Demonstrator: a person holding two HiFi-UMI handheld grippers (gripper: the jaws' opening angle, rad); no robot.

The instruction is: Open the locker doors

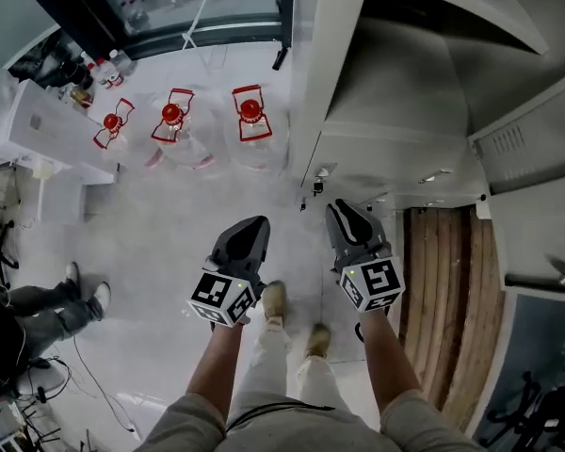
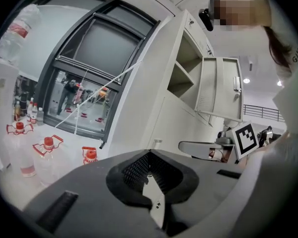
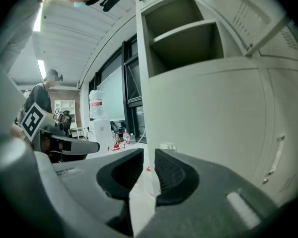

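Note:
The grey locker cabinet (image 1: 395, 111) stands ahead and to the right. In the right gripper view its top compartment (image 3: 184, 33) is open and shows a shelf, while the door below it (image 3: 213, 113) is closed and has a slim handle (image 3: 277, 155). The top door (image 2: 219, 89) hangs swung out to the right. My left gripper (image 1: 254, 222) (image 2: 150, 151) is held low over the floor, short of the locker's corner, its jaw tips together with nothing in them. My right gripper (image 1: 337, 207) (image 3: 148, 155) points at the locker's front corner, slightly open and empty.
Three water jugs with red caps (image 1: 172, 121) stand on the floor to the left of the locker, near a glass door (image 1: 207, 8). A white table (image 1: 38, 130) and a seated person's legs (image 1: 47, 304) are at far left. Wooden planks (image 1: 447, 299) lie by the locker's right side.

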